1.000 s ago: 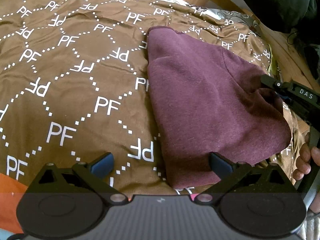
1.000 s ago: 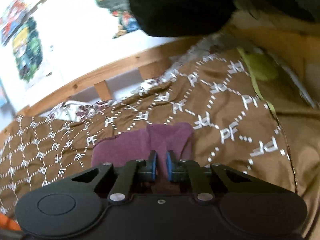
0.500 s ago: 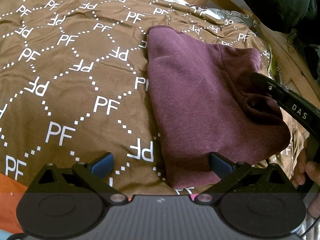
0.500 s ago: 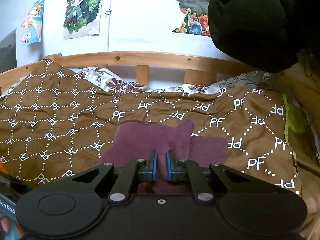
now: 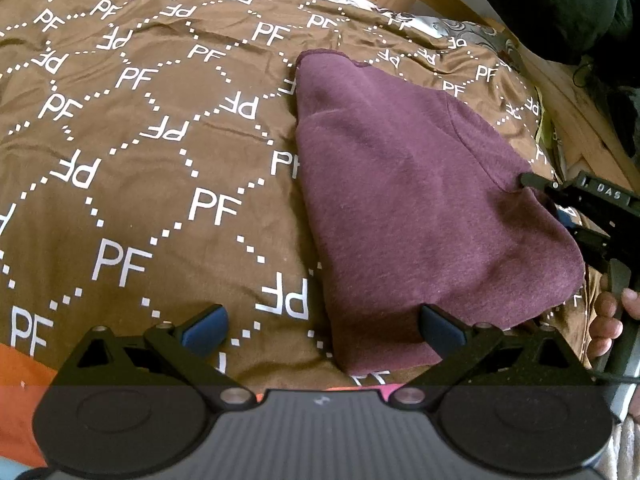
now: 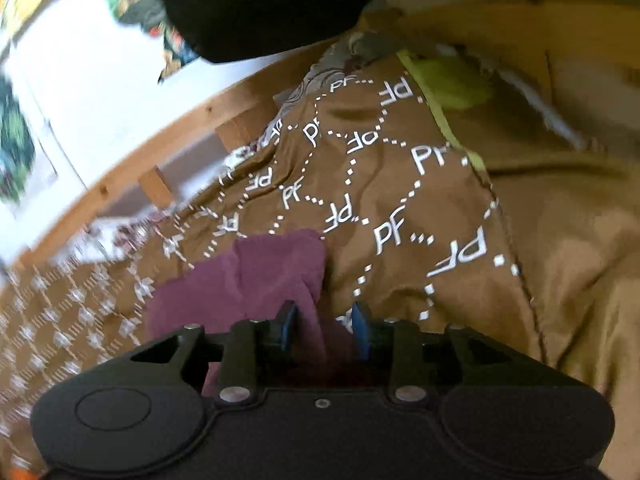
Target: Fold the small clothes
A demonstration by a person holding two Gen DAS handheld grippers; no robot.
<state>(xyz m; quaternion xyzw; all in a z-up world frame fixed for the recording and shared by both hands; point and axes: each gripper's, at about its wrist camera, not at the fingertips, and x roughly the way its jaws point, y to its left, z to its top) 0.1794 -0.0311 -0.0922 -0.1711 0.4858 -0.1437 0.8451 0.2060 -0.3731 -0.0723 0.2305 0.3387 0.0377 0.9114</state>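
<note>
A maroon garment lies folded on the brown "PF" bedspread. My left gripper is open and hovers over the garment's near left corner; its right pad is against the cloth edge. My right gripper has its jaws parted a little, with a fold of the maroon garment still lying between them. In the left wrist view the right gripper sits at the garment's right edge.
A wooden bed rail runs behind the bedspread, with a white wall and posters beyond. A large black soft object hangs at the top. A yellow-green cloth lies at the bed's far right. An orange sheet shows near left.
My right gripper has swung the cloth over and down to the right, then parted its jaws, loosening its hold. The left gripper has stayed still and open.
</note>
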